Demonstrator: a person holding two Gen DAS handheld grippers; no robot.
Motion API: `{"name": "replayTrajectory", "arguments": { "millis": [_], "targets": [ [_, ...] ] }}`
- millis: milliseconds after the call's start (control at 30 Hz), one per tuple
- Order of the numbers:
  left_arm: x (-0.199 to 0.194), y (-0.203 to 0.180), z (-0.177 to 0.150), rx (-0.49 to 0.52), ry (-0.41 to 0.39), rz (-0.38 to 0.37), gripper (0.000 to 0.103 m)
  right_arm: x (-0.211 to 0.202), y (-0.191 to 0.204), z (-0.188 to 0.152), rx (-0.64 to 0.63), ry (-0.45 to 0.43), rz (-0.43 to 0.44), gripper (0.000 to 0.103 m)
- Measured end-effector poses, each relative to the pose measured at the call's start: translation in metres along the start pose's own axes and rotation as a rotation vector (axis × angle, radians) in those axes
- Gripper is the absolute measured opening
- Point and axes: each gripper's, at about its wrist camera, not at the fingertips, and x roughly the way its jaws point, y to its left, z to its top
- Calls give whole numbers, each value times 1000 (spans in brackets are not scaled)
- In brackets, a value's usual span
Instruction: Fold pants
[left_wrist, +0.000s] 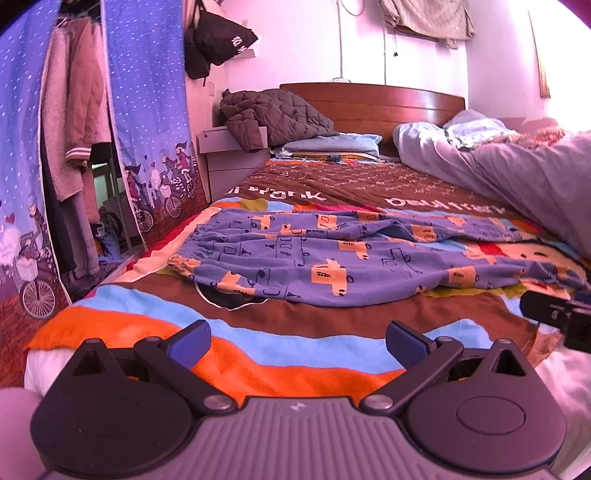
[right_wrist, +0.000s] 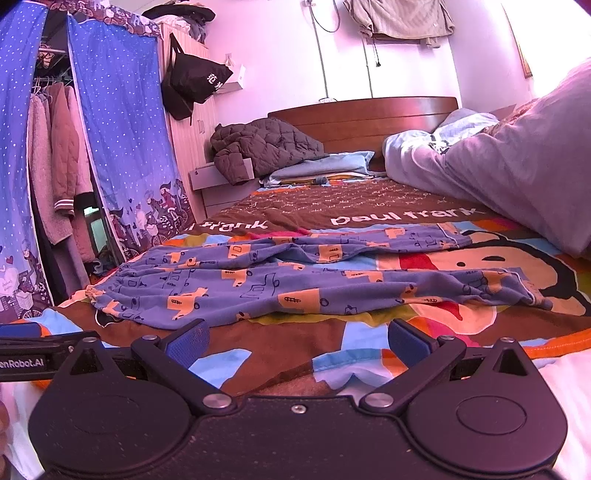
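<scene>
Blue pants (left_wrist: 332, 258) with orange car prints lie spread flat across the bed, waistband to the left, both legs running right. They also show in the right wrist view (right_wrist: 295, 280). My left gripper (left_wrist: 297, 341) is open and empty, low over the bedspread just short of the pants' near edge. My right gripper (right_wrist: 297, 341) is open and empty, also short of the near edge. The right gripper's body (left_wrist: 557, 317) shows at the right edge of the left view; the left gripper's body (right_wrist: 33, 354) shows at the left edge of the right view.
A colourful cartoon bedspread (right_wrist: 369, 218) covers the bed. A bunched grey duvet (right_wrist: 517, 177) lies along the right. A brown quilted jacket (left_wrist: 273, 114) and pillows sit by the wooden headboard (left_wrist: 388, 103). A blue curtained wardrobe (left_wrist: 147, 110) with hanging clothes stands left.
</scene>
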Motion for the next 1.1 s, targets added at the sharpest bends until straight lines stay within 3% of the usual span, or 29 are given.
{"name": "replayTrajectory", "arguments": {
  "millis": [167, 300, 400, 500, 567, 667, 833, 967, 1100],
  "targets": [
    [9, 7, 14, -8, -1, -26, 103, -5, -3, 8, 19, 6, -5, 102],
    [21, 28, 47, -18, -25, -71, 103, -9, -11, 25, 24, -21, 17, 102],
    [37, 43, 79, 18, -25, -9, 103, -5, -17, 49, -7, -23, 9, 102],
    [62, 61, 102, 29, -8, 59, 103, 13, -26, 72, -9, 92, 17, 102],
    [84, 75, 119, 57, -1, 64, 103, 28, -37, 81, 46, 188, 61, 102],
    [123, 95, 149, 88, 18, 52, 103, 53, -47, 95, 35, 249, 97, 102],
    [209, 114, 192, 130, 102, -17, 103, 136, -61, 144, -87, 296, 142, 102],
    [292, 117, 211, 151, 193, -28, 103, 227, -60, 177, -198, 228, 203, 102],
    [348, 121, 209, 206, 251, -102, 103, 334, -40, 199, -314, 322, 255, 102]
  ]
}}
